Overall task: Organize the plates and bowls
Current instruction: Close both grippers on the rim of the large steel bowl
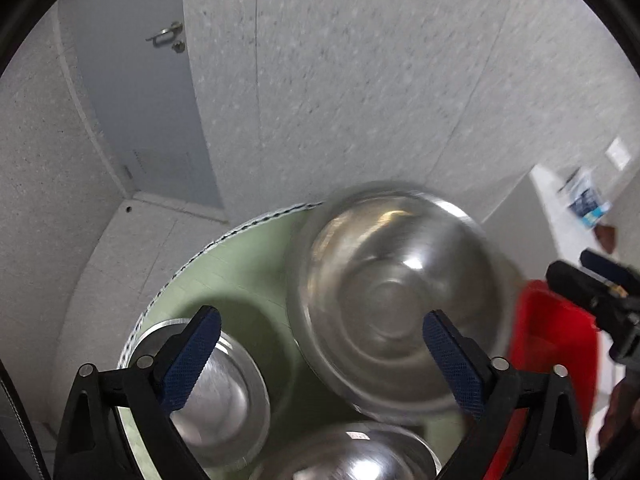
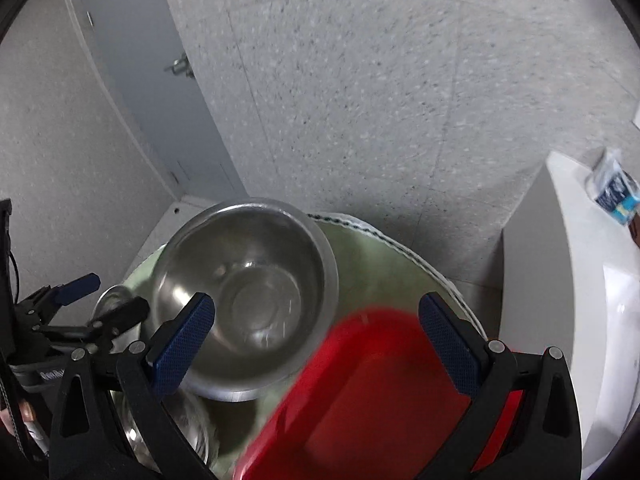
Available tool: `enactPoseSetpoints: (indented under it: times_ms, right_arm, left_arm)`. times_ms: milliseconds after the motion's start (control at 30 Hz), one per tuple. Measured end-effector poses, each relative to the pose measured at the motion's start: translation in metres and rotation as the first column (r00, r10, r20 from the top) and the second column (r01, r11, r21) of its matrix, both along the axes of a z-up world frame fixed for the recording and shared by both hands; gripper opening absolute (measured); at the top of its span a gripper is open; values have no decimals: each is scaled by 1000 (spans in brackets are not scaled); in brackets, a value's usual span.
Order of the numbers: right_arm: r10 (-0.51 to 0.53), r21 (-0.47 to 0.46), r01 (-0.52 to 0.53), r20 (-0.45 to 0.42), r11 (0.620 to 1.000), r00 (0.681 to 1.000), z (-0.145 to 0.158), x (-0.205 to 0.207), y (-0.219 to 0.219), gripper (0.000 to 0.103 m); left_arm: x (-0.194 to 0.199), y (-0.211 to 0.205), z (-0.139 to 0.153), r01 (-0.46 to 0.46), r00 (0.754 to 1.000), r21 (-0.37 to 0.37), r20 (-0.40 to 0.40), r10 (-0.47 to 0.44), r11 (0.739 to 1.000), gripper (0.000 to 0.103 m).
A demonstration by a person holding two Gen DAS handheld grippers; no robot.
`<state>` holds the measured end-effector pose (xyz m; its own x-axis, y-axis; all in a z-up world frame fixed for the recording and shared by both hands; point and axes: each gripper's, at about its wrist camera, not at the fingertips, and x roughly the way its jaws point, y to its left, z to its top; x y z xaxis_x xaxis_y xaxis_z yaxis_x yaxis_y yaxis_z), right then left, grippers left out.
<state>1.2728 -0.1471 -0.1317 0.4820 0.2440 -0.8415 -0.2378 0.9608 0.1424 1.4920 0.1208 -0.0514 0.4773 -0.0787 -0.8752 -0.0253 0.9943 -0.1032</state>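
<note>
The round table (image 1: 240,248), covered in a pale green cloth with a patterned edge, fills the lower half of both wrist views; it stands on a speckled floor with a grey door (image 1: 132,120) toward ten o'clock.

On it, the largest dish is a big steel bowl (image 1: 394,300), blurred in both views. In the left wrist view it sits between twelve and two o'clock of the jaws; in the right wrist view it lies at about eleven o'clock (image 2: 248,300). Whether it rests flat or rocks on its base cannot be told.

Next is a red tray (image 2: 376,396), a rectangular plastic piece at the table's right side, lying under the right gripper (image 2: 316,344) and toward five o'clock. The gripper's fingers are spread wide with nothing between them.

Smaller steel pieces sit near the left gripper (image 1: 320,356): a steel plate (image 1: 224,392) at about eight o'clock, partly behind the left finger, and the top of another steel bowl (image 1: 348,456) at six o'clock, cut off by the frame. This gripper too stands wide and empty.

The risks are judgement only. Polished steel gives the pads little purchase, so a pinch on a thin rim could slip and let the dish drop or clang into a neighbour. The dishes lie close together, so a wide finger coming down may nudge the wrong one. The big bowl lies near the far edge, and a push could send it off.
</note>
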Motion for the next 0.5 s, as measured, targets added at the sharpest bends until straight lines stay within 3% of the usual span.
enactPoseSetpoints:
  times_ms: [167, 333, 400, 433, 500]
  right_arm:
    - [22, -58, -27, -87, 998, 996, -37, 41, 13, 98]
    - [35, -100, -50, -148, 994, 988, -63, 64, 16, 73]
    - [44, -101, -61, -166, 993, 985, -68, 70, 17, 61]
    - [62, -87, -79, -184, 993, 981, -72, 72, 17, 58]
    - [90, -64, -106, -211, 992, 973, -78, 76, 24, 40]
  left_arm:
    - [65, 6, -38, 10, 997, -32, -81, -13, 999, 76]
    - [96, -1, -62, 37, 991, -37, -131, -42, 999, 53]
    - [96, -7, -65, 41, 989, -41, -143, -46, 998, 39]
    - [97, -9, -68, 43, 988, -42, -146, -49, 998, 38]
    - [108, -8, -72, 40, 989, -27, -140, -43, 999, 33]
